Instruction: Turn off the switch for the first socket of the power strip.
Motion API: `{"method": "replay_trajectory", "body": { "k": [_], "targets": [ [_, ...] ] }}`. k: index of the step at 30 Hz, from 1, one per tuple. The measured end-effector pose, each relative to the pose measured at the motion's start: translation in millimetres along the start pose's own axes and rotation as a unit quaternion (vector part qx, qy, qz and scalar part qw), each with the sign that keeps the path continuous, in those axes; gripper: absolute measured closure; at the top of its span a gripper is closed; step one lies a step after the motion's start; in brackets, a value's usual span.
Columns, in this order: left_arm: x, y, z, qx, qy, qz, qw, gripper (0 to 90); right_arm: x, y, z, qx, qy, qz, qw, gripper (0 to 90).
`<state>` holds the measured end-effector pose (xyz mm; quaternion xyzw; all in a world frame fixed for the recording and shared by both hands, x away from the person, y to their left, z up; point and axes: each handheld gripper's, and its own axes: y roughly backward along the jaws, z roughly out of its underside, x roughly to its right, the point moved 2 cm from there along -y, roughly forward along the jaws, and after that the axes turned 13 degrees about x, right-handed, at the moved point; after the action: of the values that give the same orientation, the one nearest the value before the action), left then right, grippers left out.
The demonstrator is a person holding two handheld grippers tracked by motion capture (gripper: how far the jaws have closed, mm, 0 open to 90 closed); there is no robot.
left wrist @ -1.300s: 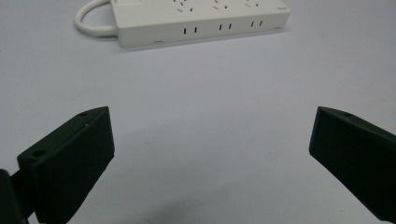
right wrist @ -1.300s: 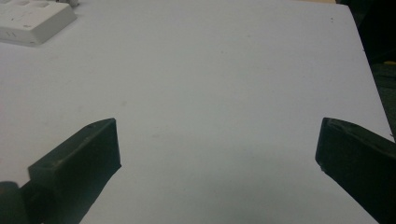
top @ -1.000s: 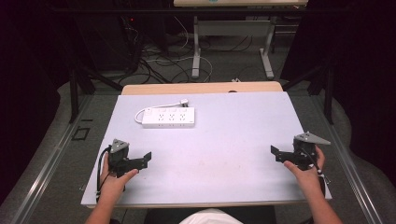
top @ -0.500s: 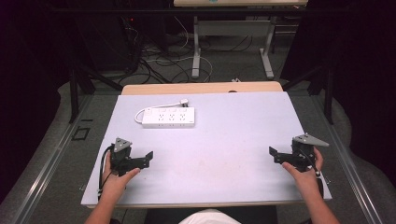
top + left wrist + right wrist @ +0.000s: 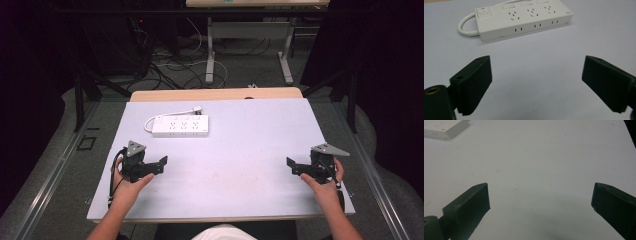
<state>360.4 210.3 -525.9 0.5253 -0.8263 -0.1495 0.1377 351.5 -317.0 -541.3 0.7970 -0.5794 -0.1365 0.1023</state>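
A white power strip with several sockets and a short looped cord lies on the white table, towards the back left. It fills the top of the left gripper view, and its corner shows at the top left of the right gripper view. My left gripper is held low over the table near the front left, a little in front of the strip. It is open, with bare table between its jaws. My right gripper is held at the front right, open and holding nothing.
The table's far edge meets a wooden strip. Beyond it lie floor cables and the legs of another desk. Metal rails run along both sides of the table.
Both grippers have shifted slightly inward and forward over the table. The power strip has not moved.
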Motion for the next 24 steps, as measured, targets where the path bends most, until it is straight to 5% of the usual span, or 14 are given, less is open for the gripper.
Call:
{"method": "replay_trajectory", "body": {
  "k": [10, 24],
  "targets": [
    [6.3, -5.1, -12.0, -0.010, -0.007, 0.010, 0.9999, 16.0, -0.4, 0.2, -0.7, 0.001, 0.001, -0.001, 1.0000, 2.2],
    [6.3, -10.1, -26.8, -0.027, -0.013, -0.002, 0.9996, 18.8, -0.7, -1.2, 0.3, 0.002, 0.004, -0.001, 1.0000, 3.4]
  ]
}}
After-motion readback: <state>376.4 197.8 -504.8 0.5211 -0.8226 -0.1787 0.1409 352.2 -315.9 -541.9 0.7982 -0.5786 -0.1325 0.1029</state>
